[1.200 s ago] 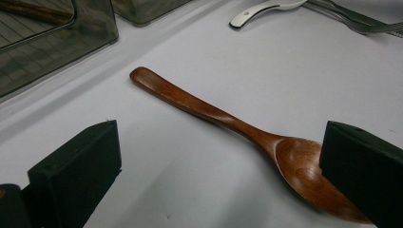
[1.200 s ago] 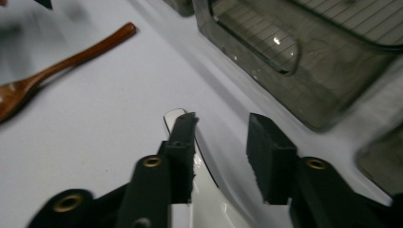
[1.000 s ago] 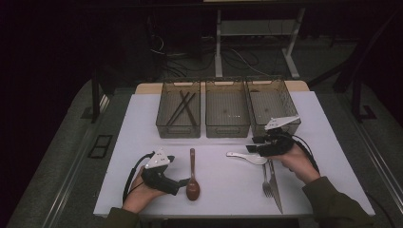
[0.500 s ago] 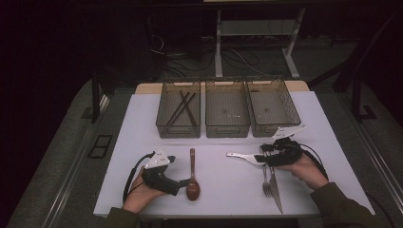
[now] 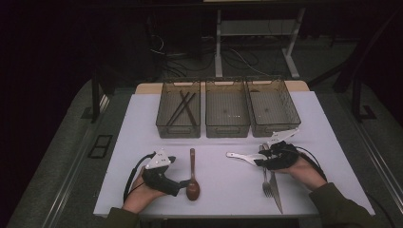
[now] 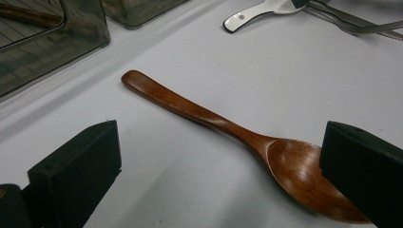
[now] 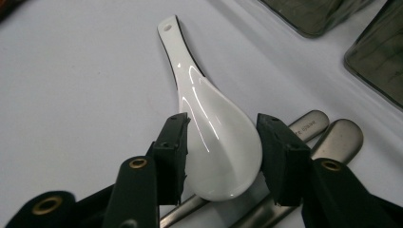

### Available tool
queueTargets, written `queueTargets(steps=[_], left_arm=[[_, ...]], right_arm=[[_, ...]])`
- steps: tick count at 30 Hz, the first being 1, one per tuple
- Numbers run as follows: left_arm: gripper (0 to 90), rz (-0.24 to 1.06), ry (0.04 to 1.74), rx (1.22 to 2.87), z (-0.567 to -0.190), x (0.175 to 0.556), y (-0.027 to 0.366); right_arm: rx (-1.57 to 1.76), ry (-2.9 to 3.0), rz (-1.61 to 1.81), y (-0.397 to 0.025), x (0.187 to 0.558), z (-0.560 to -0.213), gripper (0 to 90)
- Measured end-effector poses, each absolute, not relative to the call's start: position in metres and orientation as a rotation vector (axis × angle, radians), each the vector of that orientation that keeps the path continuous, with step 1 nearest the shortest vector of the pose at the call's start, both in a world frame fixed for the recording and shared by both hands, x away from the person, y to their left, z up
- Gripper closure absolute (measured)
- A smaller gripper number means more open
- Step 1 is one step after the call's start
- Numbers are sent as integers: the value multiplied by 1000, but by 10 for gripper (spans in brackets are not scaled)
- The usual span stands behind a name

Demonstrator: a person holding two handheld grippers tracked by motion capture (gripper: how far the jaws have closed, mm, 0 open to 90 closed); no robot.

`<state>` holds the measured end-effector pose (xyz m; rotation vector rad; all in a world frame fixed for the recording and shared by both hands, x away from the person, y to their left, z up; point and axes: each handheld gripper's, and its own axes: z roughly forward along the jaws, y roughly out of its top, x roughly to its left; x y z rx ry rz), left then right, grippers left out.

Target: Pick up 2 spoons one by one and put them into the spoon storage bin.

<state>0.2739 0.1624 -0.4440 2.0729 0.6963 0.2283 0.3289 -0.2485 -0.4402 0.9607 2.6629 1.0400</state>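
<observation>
Right hand-held gripper straddling the white ceramic spoon

Jaws sit around the bowl, not quite pinched, near the tabletop's front right edge. Left hand-held gripper gapes wide by the wooden spoon, front left.

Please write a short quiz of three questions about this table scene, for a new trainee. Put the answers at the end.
1. True or false: the right tool has its jaws on either side of the white spoon bowl.
2. Which bin holds the dark chopsticks: A the left bin, B the middle bin, C the right bin?
3. Fill in: the left tool is open, and between its jaws lies the ______ spoon.

Key: 1 true. 2 A. 3 wooden.
</observation>
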Motion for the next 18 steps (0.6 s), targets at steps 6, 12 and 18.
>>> queueTargets(steps=[6, 12, 18], left_arm=[[0, 229, 697, 2075, -444, 273, 162], [0, 231, 686, 2090, -444, 273, 161], [0, 230, 684, 2091, -444, 273, 161]], right_arm=[[904, 2676, 1002, -247, 326, -440, 633], [882, 2686, 986, -247, 325, -439, 701], [873, 2695, 1000, -248, 325, -438, 768]])
